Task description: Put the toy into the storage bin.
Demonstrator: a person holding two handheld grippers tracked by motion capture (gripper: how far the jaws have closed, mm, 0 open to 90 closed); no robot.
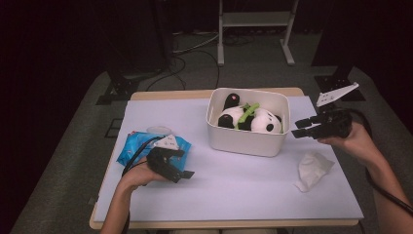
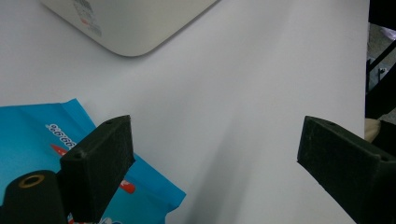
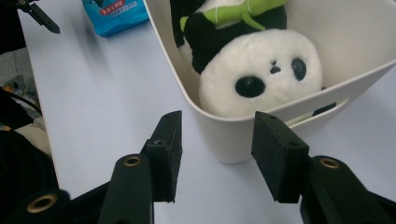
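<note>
**Panda in the tub**

On the white worktop [image 1: 234,185], the right gripper [image 3: 217,154], jaws spread and empty, faces a cream tub [image 3: 233,135]. Inside lies a black-and-white plush panda [image 3: 259,70] with green bamboo. Farther off, the blue packet's [image 3: 114,14] print is unreadable.

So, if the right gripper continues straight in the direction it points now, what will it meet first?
Most likely the white bin: the open right gripper aims at its near corner, just below the rim, with the panda toy lying behind that wall. The remaining gap is hard to judge.
</note>
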